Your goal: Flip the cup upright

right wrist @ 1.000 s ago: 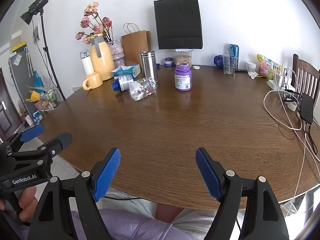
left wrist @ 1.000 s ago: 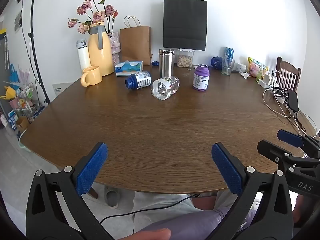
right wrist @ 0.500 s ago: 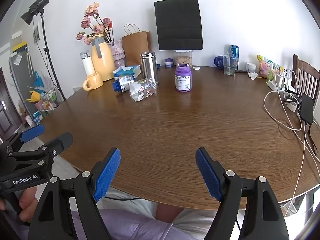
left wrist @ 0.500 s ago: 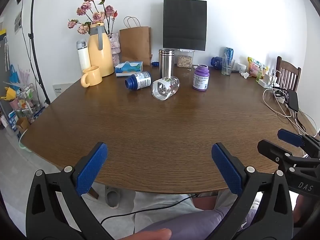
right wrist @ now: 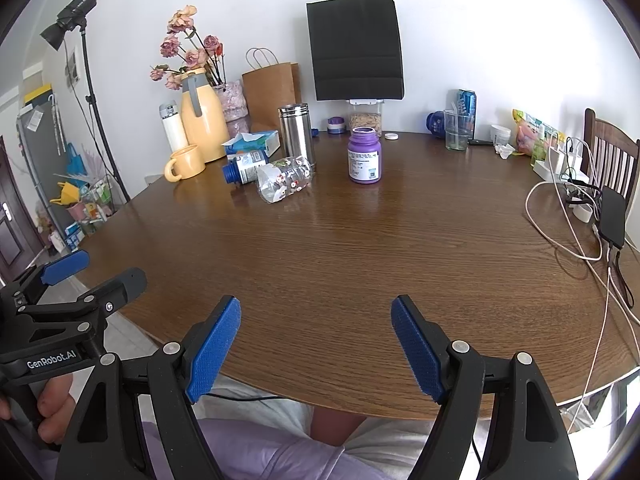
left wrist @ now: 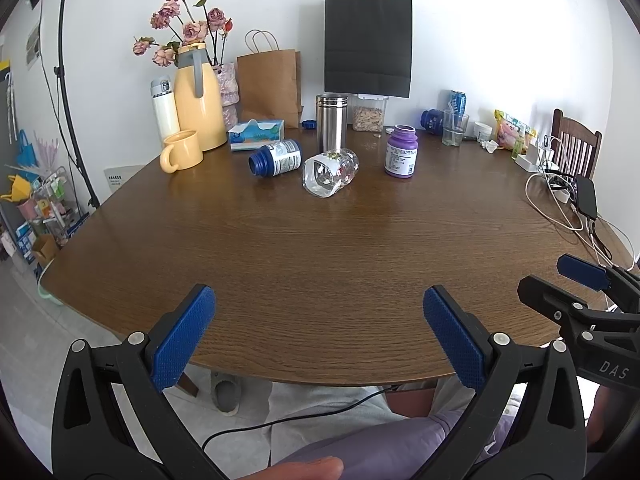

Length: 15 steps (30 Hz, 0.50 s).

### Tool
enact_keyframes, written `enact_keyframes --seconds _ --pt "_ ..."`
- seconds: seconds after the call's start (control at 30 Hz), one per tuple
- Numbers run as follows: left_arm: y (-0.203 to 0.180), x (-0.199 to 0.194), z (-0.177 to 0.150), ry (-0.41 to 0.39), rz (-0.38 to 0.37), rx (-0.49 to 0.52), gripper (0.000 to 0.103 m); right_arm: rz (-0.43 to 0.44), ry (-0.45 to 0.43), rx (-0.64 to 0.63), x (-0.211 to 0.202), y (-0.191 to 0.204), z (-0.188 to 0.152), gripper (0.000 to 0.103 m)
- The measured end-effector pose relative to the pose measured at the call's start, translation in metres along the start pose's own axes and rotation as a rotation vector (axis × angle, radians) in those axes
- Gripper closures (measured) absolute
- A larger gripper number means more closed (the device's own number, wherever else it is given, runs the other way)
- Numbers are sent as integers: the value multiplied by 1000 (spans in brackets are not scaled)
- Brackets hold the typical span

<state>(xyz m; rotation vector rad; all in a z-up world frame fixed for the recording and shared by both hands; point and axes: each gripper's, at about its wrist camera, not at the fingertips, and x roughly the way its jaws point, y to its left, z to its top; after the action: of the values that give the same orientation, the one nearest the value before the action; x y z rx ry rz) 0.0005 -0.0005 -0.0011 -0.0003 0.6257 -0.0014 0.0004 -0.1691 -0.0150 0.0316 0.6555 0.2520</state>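
A clear glass cup with small red and white prints (left wrist: 330,172) lies on its side on the brown table, mouth toward me; it also shows in the right wrist view (right wrist: 285,178). My left gripper (left wrist: 318,320) is open and empty over the table's near edge, far from the cup. My right gripper (right wrist: 316,330) is open and empty, also at the near edge. The left gripper's tips show at the left of the right wrist view (right wrist: 94,272), and the right gripper's at the right of the left wrist view (left wrist: 560,280).
A blue-capped bottle (left wrist: 276,157) lies beside the cup. A steel flask (left wrist: 331,122) stands behind it and a purple jar (left wrist: 401,152) to its right. A yellow mug (left wrist: 181,156), jug, tissue box, bags and a glass line the back. Cables (left wrist: 560,208) lie at right.
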Motion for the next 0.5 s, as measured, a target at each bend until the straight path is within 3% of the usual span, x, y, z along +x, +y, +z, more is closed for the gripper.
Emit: enact_keyframes --seconds 0.5 --pt "1 0 0 1 0 1 0 -2 -3 0 0 -1 -1 22"
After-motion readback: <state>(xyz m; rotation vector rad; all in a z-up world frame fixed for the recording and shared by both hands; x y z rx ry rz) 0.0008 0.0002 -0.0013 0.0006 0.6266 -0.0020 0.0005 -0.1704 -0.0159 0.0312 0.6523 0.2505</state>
